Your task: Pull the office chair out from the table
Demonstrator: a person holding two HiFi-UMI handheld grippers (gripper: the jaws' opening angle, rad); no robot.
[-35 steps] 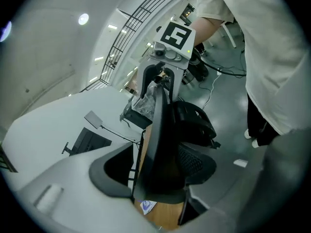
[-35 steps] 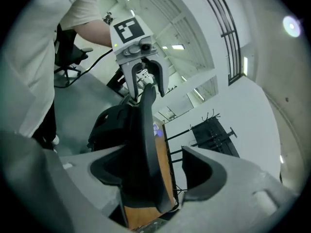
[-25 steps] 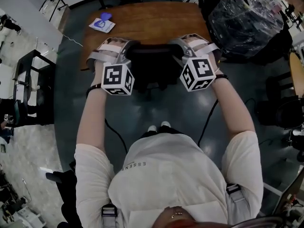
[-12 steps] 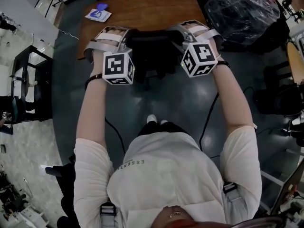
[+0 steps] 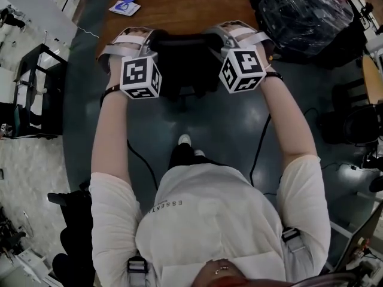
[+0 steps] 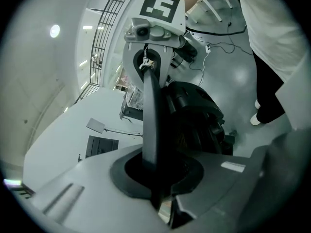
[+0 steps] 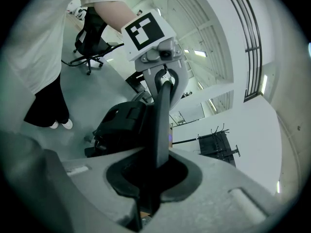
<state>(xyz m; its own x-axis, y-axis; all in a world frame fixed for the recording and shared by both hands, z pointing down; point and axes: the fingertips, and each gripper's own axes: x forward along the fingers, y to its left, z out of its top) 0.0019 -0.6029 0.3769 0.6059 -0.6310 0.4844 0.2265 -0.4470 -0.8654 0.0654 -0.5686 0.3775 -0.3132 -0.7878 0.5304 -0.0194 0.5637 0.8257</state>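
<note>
The black office chair [image 5: 185, 64] stands at the near edge of the brown table [image 5: 179, 11]. My left gripper [image 5: 152, 40] is shut on the left end of its backrest's top edge, and my right gripper [image 5: 218, 39] is shut on the right end. In the left gripper view the backrest edge [image 6: 151, 130] runs as a thin dark slab out of my jaws [image 6: 158, 178] to the right gripper [image 6: 153, 38] opposite. The right gripper view mirrors this: the slab [image 7: 163, 125] leaves my jaws [image 7: 148, 178] toward the left gripper [image 7: 160, 57]. The seat and base are mostly hidden under the backrest.
A blue-and-white paper [image 5: 124, 6] lies on the table's far left. A plastic-wrapped black bundle [image 5: 305, 17] sits at the upper right, another chair [image 5: 353, 124] at the right, a black stand [image 5: 33, 94] at the left. Cables [image 5: 140, 160] trail on the floor by the person's feet [image 5: 185, 142].
The table has slid toward the top of the head view as the person steps back. Both grippers stay clamped on the backrest and come along with the chair.
</note>
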